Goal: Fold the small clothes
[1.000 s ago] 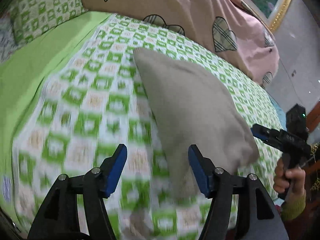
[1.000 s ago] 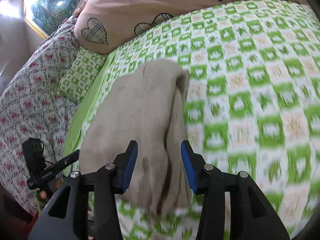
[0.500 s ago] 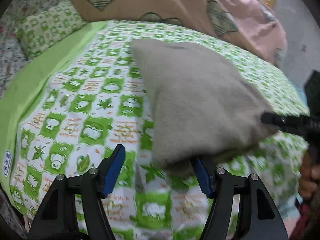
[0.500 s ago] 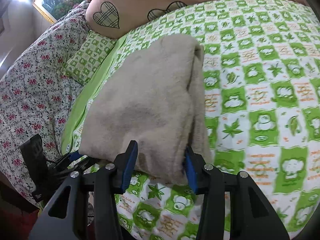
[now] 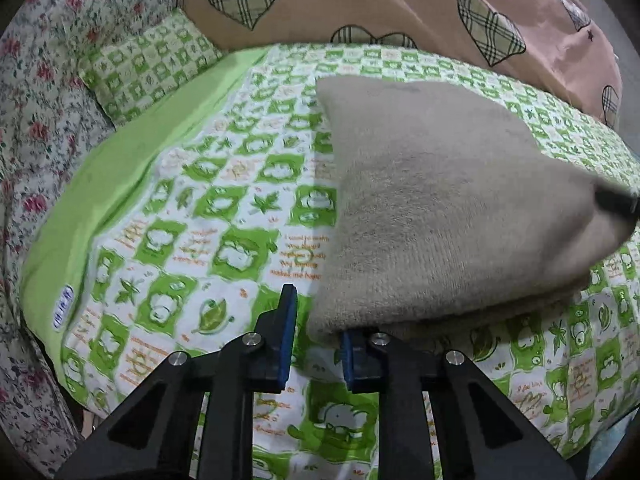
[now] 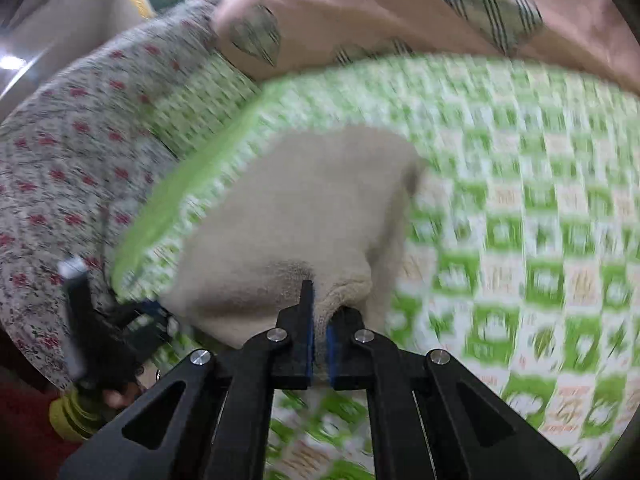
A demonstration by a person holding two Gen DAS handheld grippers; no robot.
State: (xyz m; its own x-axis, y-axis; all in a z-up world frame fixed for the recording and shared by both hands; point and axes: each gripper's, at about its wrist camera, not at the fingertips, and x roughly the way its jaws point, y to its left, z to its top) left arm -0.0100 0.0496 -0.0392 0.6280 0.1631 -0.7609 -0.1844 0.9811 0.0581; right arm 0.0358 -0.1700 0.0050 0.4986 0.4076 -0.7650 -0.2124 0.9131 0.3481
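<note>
Our right claw [image 6: 320, 334] pinching the beige cloth's [image 6: 304, 216] near corner, our left claw [image 5: 316, 334] closing on its edge, cloth between the pads, green bed sheet [image 5: 224, 216] beneath.

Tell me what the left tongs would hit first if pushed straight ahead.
Most likely the beige folded garment: its near corner already sits between the closing left tongs. Past it lies the green checked bedsheet, though depth is hard to judge.

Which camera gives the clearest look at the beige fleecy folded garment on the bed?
The left wrist view: the beige fleecy folded garment is sharp there, its nap and stacked near edge plain against the green checked bedsheet. The right wrist view shows it blurred, though its near corner is seen pinched in the right hand-held gripper.
</note>
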